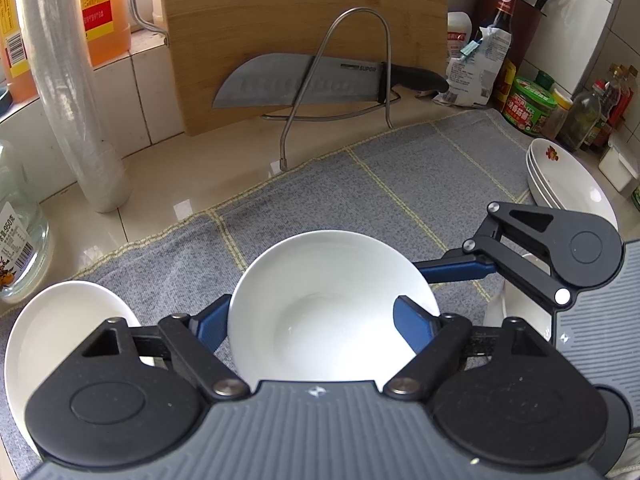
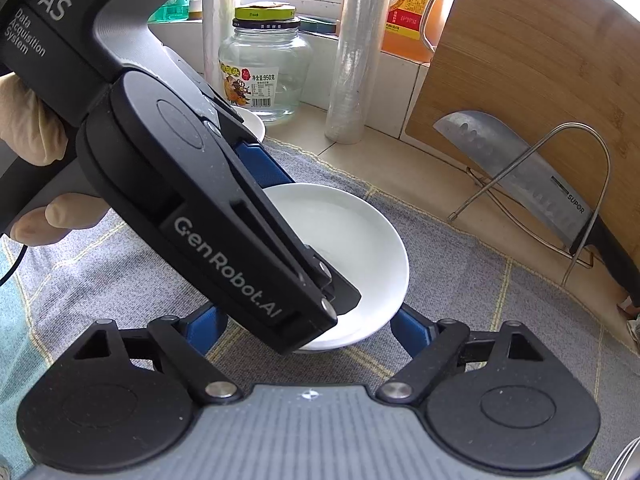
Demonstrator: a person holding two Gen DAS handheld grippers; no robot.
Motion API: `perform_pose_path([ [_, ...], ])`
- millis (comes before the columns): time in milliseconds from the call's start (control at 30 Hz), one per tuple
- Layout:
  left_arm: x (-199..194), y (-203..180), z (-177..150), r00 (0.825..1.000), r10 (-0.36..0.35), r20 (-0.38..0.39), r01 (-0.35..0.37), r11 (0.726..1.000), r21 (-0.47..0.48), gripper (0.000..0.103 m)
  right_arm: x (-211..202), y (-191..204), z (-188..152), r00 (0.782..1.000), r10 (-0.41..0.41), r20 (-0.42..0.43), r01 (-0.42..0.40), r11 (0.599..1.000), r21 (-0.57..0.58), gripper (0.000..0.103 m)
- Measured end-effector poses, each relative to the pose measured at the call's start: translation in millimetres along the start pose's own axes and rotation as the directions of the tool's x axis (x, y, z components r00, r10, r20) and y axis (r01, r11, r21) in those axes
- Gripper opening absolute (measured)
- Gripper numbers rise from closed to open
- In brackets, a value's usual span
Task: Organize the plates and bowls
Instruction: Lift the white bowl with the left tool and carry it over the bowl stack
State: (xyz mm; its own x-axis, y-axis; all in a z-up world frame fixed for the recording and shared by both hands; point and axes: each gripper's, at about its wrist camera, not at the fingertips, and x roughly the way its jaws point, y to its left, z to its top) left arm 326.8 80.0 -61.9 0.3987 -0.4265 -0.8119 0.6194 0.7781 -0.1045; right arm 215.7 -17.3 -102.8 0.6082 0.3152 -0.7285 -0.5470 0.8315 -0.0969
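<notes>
Kitchen table (image 1: 160, 216), tiled, with a grey grid-pattern cloth (image 1: 360, 200) over most of it. Bamboo cutting board (image 1: 304, 32) leans on the back wall; a cleaver (image 1: 296, 86) sits in a wire rack (image 1: 360, 68) in front of it. Glass jar (image 2: 266, 76) and a roll of plastic wrap (image 1: 72, 92) at the left side, sauce bottles and condiment jars (image 1: 528, 106) at the right.

White bowl (image 1: 332, 308) on the cloth, between my left fingers (image 1: 316, 320). They're spread, one blue pad (image 1: 414, 328) inside the right rim, the other outside the left wall. Not clamped.

My right fingers (image 2: 308, 320) are spread too, straddling the near edge of the same bowl from the other side, nothing gripped.

Second white bowl (image 1: 52, 336) just left of the first, on the cloth. Stack of oval plates (image 1: 568, 176) at the far right, well apart from both bowls.
</notes>
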Motion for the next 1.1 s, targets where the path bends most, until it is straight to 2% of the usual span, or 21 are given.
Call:
perform_pose_path([
  [767, -26.7, -10.1, -0.8, 0.999, 0.007, 0.038, -0.005, 0.999, -0.039, 0.08, -22.9, 4.3, -0.7, 1.0, -0.008, 0.028, 0.009, 1.0, -0.019, 0.091],
  [1100, -47.5, -26.3, 1.6, 0.997, 0.009, 0.077, -0.008, 1.0, -0.007, 0.08, -45.4, 4.6, -6.9, 0.998, -0.024, 0.061, 0.023, 1.0, 0.004, 0.091],
])
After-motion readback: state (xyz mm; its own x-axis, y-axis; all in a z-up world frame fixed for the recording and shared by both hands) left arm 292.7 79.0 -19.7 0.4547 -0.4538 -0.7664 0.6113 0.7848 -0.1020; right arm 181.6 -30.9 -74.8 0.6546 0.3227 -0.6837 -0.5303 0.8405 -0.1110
